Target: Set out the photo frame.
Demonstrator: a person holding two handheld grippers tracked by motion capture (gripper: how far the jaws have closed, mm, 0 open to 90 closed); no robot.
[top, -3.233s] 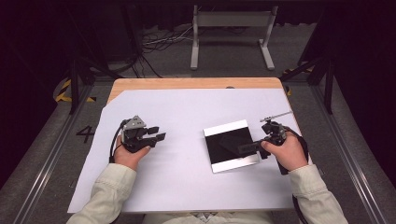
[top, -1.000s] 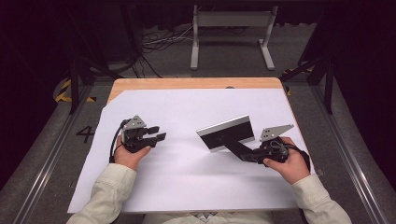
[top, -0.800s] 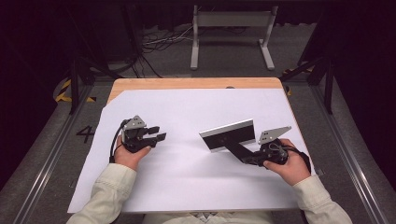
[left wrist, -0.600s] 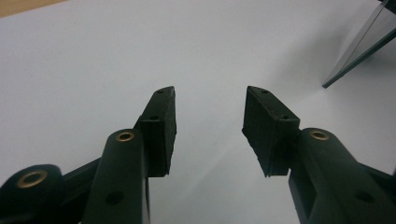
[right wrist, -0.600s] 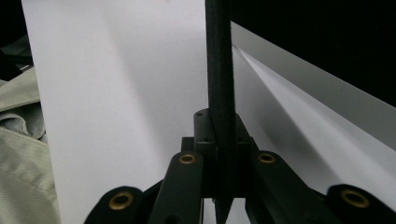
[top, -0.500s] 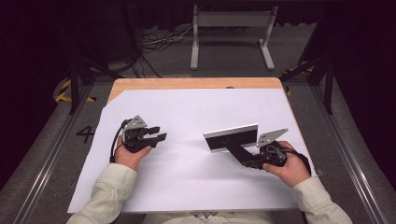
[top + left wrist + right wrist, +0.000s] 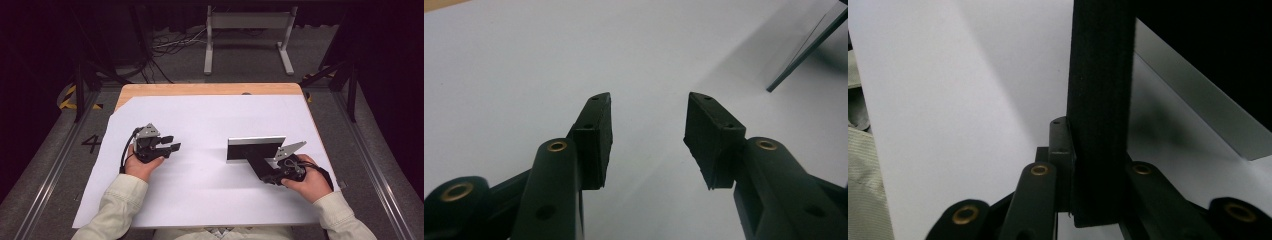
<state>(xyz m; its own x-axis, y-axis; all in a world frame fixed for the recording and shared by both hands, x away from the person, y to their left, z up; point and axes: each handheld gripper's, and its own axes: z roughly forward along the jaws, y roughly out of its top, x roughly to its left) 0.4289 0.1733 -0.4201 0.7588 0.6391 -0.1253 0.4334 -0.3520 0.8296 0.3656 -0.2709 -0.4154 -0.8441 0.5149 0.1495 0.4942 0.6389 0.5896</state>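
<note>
2 grippers sit over the white sheet [image 7: 200, 120] that covers the tabletop, and we take them in turn. The left gripper [image 7: 169, 145] rests in the left hand [image 7: 140, 165] near the sheet's left edge, about midway down it; its jaws stand apart with nothing between them — in the left gripper view we see only bare white sheet in the gap.

The right gripper [image 7: 260, 167] lies in the right hand [image 7: 307, 180] towards the sheet's right edge. Its jaws grip a black stand leg [image 7: 1100, 110] of a flat panel [image 7: 256, 148] with a black face and a pale border. They have just been easing open a little, yet in the right gripper view the leg is between the pads and touching both. The panel stands on its long edge on the sheet, right of the middle and well apart from the left gripper — we see it leaning rather than lying flat.
</note>
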